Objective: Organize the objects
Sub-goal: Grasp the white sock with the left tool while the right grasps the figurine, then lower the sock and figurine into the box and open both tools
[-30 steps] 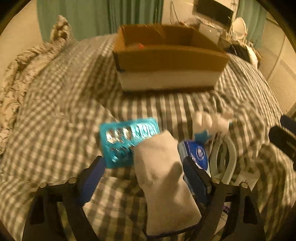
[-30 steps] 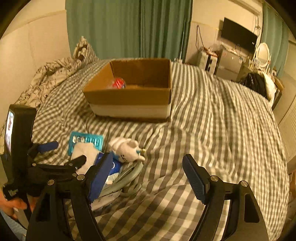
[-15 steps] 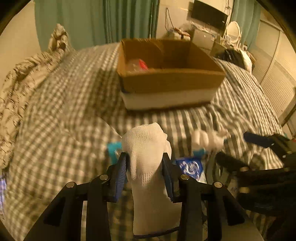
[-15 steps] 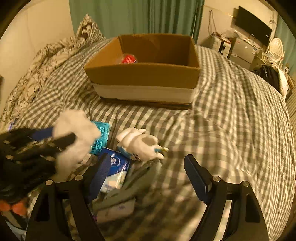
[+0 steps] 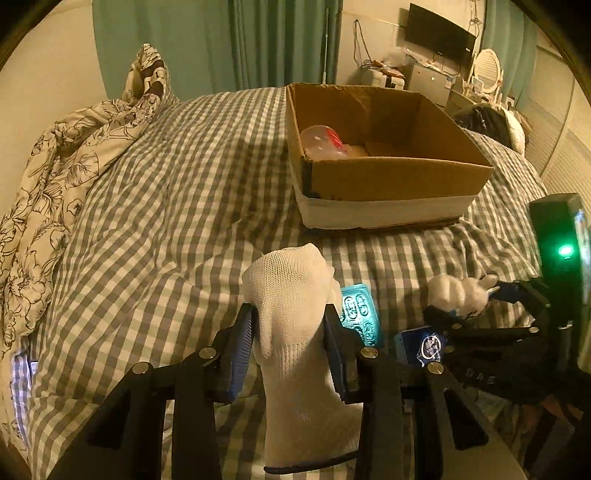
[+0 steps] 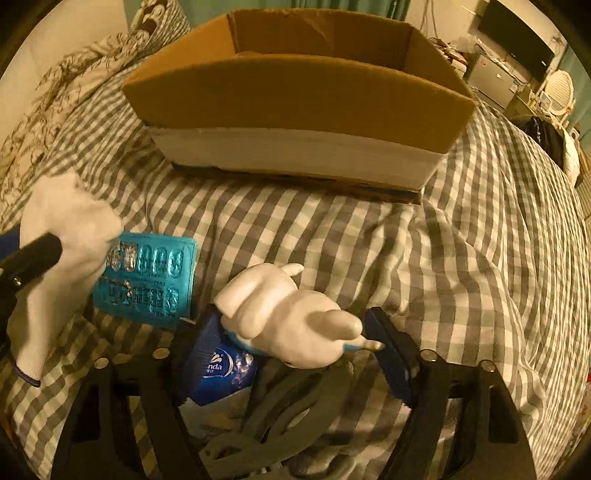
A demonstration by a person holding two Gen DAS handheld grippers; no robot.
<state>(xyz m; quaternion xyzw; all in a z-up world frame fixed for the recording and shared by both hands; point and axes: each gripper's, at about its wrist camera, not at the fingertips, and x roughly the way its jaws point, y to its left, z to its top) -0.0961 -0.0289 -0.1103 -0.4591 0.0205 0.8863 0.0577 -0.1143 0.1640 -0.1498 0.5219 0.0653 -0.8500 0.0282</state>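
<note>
My left gripper (image 5: pixel 290 334) is shut on a white sock (image 5: pixel 291 306) and holds it above the checked bed; the sock also shows in the right wrist view (image 6: pixel 62 236). My right gripper (image 6: pixel 291 343) is open around a white rabbit toy (image 6: pixel 288 317), with one finger on each side of it. The toy also shows in the left wrist view (image 5: pixel 458 291). A teal pill blister pack (image 6: pixel 151 277), a blue tissue pack (image 6: pixel 225 373) and a grey coiled cable (image 6: pixel 288 417) lie beside the toy. An open cardboard box (image 5: pixel 373 155) stands further back on the bed.
The box holds a clear bottle with a red label (image 5: pixel 321 142). A floral quilt (image 5: pixel 55 177) is bunched at the left. Green curtains (image 5: pixel 258 40) hang behind. A TV (image 5: pixel 439 35) and shelves stand at the far right.
My left gripper has lifted the sock higher off the bed. My right gripper has moved down and forward until its fingers flank the rabbit toy.
</note>
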